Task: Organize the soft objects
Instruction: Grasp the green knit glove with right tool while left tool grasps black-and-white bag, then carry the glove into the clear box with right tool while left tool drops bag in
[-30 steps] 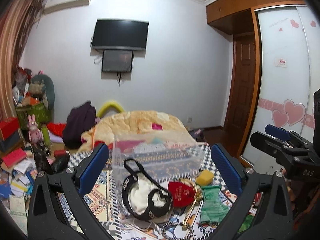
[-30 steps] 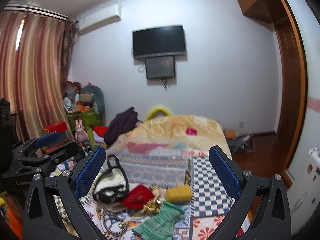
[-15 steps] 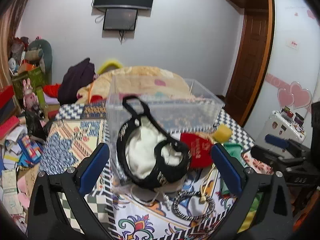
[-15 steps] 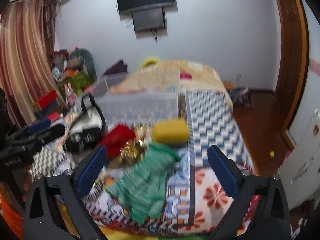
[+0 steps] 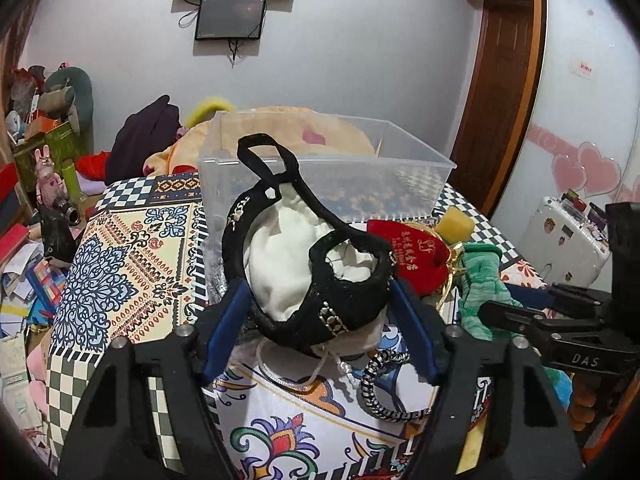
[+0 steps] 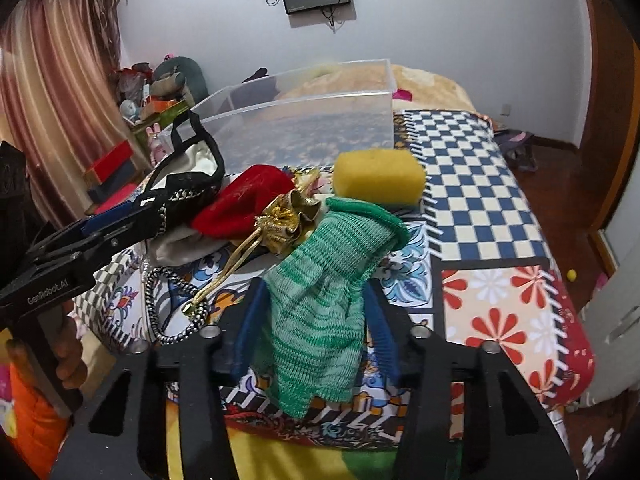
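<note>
Left claw (image 5: pixel 316 328): fingers apart, straddling the black-and-white pouch (image 5: pixel 308 264), pads close on both flanks; contact cannot be confirmed. Pouch sits against the front wall of the clear bin (image 5: pixel 320 172), strap loop standing at 12 o'clock.

Right claw (image 6: pixel 312 320): fingers apart, either side of the green knit glove (image 6: pixel 328 300), which lies flat on the patterned bed cover (image 6: pixel 500 208), cuff toward 12 o'clock. Whether the pads touch the knit cannot be told.

Nearby: red pouch (image 6: pixel 240 204) with gold drawstring bag (image 6: pixel 288 216) at 10 o'clock of the glove; yellow sponge (image 6: pixel 378 176) at 12 o'clock; braided cord (image 6: pixel 160 304) at 9 o'clock.

Judgement: step in hand is the paired grasp, before transfer to the bin.
- Close on the pouch's black band, not the loose white lining; lining would likely slip.
- Pinch the glove mid-palm so the fingers hang evenly.
- Lift straight up first; the gold cord lies close and could snag.
- Clear the bin's front rim before lowering.
</note>
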`<state>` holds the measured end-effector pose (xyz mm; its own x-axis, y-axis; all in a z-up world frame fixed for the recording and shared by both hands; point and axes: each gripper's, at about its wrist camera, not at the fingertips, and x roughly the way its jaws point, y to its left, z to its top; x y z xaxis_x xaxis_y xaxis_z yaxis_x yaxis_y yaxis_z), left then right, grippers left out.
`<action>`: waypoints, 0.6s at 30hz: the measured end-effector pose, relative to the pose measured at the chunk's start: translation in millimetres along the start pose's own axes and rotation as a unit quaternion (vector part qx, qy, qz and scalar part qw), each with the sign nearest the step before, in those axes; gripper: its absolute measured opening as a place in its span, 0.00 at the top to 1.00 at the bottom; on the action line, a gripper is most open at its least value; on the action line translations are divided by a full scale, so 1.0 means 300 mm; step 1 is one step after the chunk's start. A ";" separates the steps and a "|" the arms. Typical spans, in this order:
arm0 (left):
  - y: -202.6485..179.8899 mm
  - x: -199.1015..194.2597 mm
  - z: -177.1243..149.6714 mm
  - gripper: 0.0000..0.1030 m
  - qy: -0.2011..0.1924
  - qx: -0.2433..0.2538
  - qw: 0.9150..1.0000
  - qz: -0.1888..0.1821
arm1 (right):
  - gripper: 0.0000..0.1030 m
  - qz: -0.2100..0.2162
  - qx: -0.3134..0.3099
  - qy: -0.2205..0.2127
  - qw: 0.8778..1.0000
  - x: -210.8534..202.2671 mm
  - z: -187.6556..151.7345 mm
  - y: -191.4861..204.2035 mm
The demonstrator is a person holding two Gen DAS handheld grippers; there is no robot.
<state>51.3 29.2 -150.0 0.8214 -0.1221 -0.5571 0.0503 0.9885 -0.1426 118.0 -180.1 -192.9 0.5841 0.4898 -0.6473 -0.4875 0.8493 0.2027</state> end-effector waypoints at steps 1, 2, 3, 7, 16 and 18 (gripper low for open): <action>-0.001 0.001 0.001 0.38 -0.001 0.002 1.000 -0.001 | 0.63 0.003 0.002 0.000 1.000 0.000 -0.001 -0.002; -0.001 0.001 0.000 0.46 -0.002 0.004 1.000 -0.003 | 0.67 0.004 0.004 -0.001 1.000 -0.004 -0.003 -0.006; -0.002 0.004 -0.001 0.53 0.001 0.005 1.000 -0.007 | 0.71 0.005 0.006 -0.002 1.000 -0.006 -0.002 -0.008; 0.000 0.008 -0.003 0.64 0.001 0.006 1.000 -0.008 | 0.83 0.005 0.012 -0.007 1.000 -0.019 -0.001 -0.008; 0.032 -0.048 0.021 0.85 -0.018 -0.027 0.999 -0.030 | 0.87 0.010 -0.006 -0.042 0.999 -0.099 0.016 0.046; 0.033 -0.068 0.033 0.86 -0.028 -0.030 0.999 -0.033 | 0.87 0.014 -0.011 -0.049 0.999 -0.113 0.027 0.057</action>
<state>40.6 42.4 -131.8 0.8481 -0.1797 -0.4984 0.0723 0.9712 -0.2271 95.0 -180.7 -161.6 0.6312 0.5305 -0.5658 -0.5171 0.8315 0.2028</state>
